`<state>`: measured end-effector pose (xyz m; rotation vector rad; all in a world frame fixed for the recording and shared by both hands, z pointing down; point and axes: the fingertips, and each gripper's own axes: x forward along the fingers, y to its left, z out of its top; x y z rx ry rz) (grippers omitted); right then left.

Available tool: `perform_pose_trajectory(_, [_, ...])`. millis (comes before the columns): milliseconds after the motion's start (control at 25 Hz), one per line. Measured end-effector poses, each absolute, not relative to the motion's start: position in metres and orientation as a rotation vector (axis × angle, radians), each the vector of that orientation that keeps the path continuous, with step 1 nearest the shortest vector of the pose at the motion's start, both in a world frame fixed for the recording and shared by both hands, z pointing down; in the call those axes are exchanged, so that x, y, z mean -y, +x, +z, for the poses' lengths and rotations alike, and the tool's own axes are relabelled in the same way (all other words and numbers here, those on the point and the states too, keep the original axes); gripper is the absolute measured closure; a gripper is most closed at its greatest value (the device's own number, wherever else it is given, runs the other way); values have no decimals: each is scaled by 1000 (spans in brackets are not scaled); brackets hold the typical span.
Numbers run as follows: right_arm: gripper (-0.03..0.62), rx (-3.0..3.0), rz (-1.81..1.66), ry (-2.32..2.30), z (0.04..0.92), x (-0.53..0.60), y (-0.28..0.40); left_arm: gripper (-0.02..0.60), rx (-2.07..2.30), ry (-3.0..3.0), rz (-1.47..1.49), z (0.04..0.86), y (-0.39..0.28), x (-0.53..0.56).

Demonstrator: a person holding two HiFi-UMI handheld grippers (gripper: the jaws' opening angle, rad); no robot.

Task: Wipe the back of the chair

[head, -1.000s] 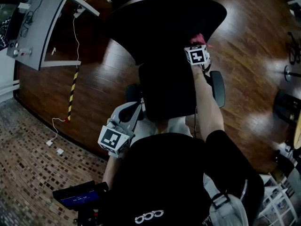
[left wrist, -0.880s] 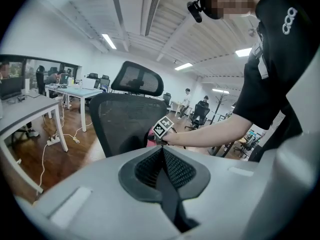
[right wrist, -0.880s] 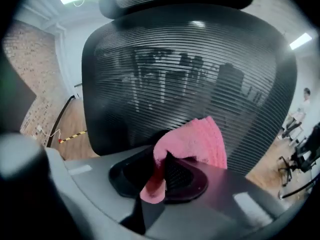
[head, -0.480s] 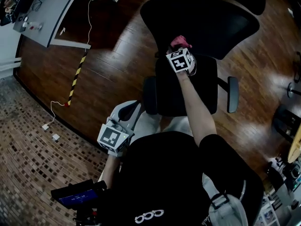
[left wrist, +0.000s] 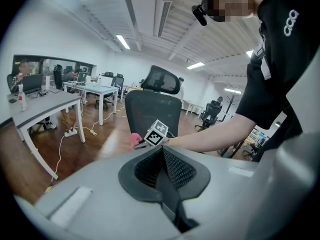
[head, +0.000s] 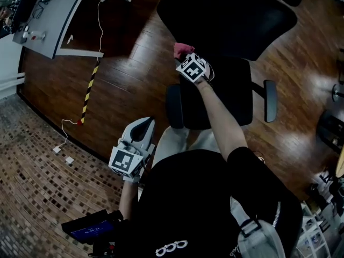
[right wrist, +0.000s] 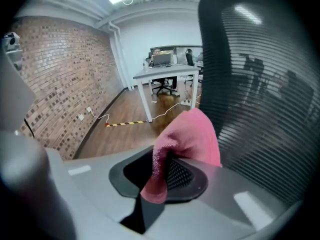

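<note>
Grips fluffy pink cloth (right wrist: 192,134) in right gripper (right wrist: 167,169) jaws, at side edge of black mesh chair back (right wrist: 260,84), mesh lying rightward. Hangs left gripper (left wrist: 167,176) farther off, jaws together, empty.

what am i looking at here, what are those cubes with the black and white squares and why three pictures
No robot here: a person wears a head camera and holds a two-jaw gripper in each hand. The marker cubes are parts of those grippers. The head view looks steeply down at the person's own arms; the other two views come from a camera on each gripper, looking along its jaws. The right gripper is shut on a pink fuzzy cloth, held right beside the black mesh back of an office chair, which it is there to wipe. The left gripper is shut and empty, near the person's body. There is no table; the chair stands on a dark wooden floor.
</note>
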<state>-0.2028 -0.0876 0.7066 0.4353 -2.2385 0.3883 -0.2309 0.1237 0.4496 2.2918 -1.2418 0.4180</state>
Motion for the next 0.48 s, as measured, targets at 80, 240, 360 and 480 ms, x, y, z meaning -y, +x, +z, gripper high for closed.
perform_pose_trajectory(80, [543, 2208, 416, 485, 711, 97, -178, 589, 1206, 2307, 427, 448, -220, -122])
perform_pose_trajectory(240, [543, 2134, 468, 623, 716, 125, -112, 589, 1136, 2316, 430, 446, -193, -113])
perform_pose_trajectory(360, [543, 2072, 508, 766, 715, 146, -48, 589, 1072, 2331, 446, 445, -169, -107])
perform_pose_trajectory(480, [542, 2039, 550, 876, 724, 159, 13, 589, 1004, 2348, 479, 455, -143, -103])
